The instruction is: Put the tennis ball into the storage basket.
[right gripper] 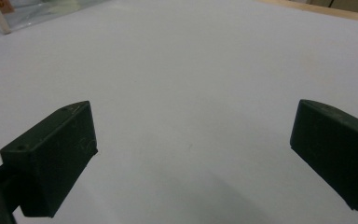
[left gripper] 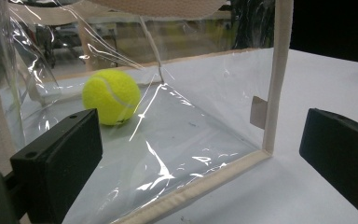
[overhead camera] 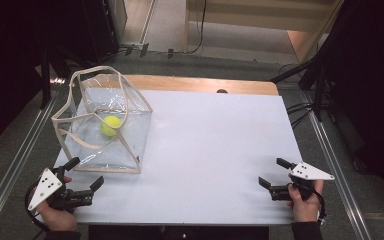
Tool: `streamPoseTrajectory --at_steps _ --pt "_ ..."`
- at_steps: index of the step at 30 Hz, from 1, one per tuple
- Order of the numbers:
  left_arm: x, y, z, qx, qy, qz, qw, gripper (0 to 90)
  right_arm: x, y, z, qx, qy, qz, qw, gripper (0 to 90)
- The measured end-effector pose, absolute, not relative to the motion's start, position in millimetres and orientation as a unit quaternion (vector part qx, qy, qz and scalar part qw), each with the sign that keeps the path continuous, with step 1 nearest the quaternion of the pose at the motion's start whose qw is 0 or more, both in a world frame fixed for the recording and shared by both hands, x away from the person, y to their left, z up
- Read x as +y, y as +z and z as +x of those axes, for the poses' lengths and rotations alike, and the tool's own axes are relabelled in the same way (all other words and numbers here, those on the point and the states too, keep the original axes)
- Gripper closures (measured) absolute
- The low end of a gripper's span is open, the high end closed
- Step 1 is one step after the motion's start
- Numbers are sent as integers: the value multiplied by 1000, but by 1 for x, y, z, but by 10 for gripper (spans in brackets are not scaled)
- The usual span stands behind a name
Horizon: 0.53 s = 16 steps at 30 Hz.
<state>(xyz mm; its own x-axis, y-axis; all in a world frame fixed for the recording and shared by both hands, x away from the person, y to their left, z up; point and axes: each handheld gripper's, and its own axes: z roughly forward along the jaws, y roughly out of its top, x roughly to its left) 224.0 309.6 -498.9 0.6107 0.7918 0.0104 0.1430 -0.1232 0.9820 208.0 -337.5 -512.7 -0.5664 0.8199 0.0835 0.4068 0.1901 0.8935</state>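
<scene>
Nearest the person's edge of the white rectangular tabletop [overhead camera: 210, 150] are two hand-held black two-jaw tools, one per hand. The left tool [overhead camera: 86, 173] sits at the near left corner, its jaws spread wide and holding nothing; in the left gripper view the left tool [left gripper: 200, 154] frames the near bottom corner of the bag, with its right jaw cut off by the picture's edge. The right tool [overhead camera: 271, 172] rests at the near right, also released, jaws wide apart over bare white surface; the right gripper view shows the right tool [right gripper: 193, 154] the same way, with both jaws partly cropped.

Just beyond the left tool stands one clear plastic box-shaped bag with cream fabric edging and straps [overhead camera: 105, 125], open at the top. Through its glossy, creased wall [left gripper: 177, 126] one yellow-green tennis ball [left gripper: 112, 96] lies on the bag's floor, the same ball [overhead camera: 111, 125] appearing near the bag's middle from above. Reflections blur the bag's far side, and a small grey tab on its corner seam is too unclear to identify.

Beyond the white sheet, a strip of bare wooden edge [overhead camera: 205, 84] shows, carrying one small dark mark that is hard to make out.
</scene>
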Motion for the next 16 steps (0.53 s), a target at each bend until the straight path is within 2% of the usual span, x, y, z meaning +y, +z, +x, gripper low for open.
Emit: streamPoseTrajectory --at_steps 5,16 --pt "310 -499 224 338 283 693 571 0 -345 -510 198 711 495 430 256 0" --pt "310 -499 225 337 283 694 569 0 -352 -510 195 687 504 443 278 0"
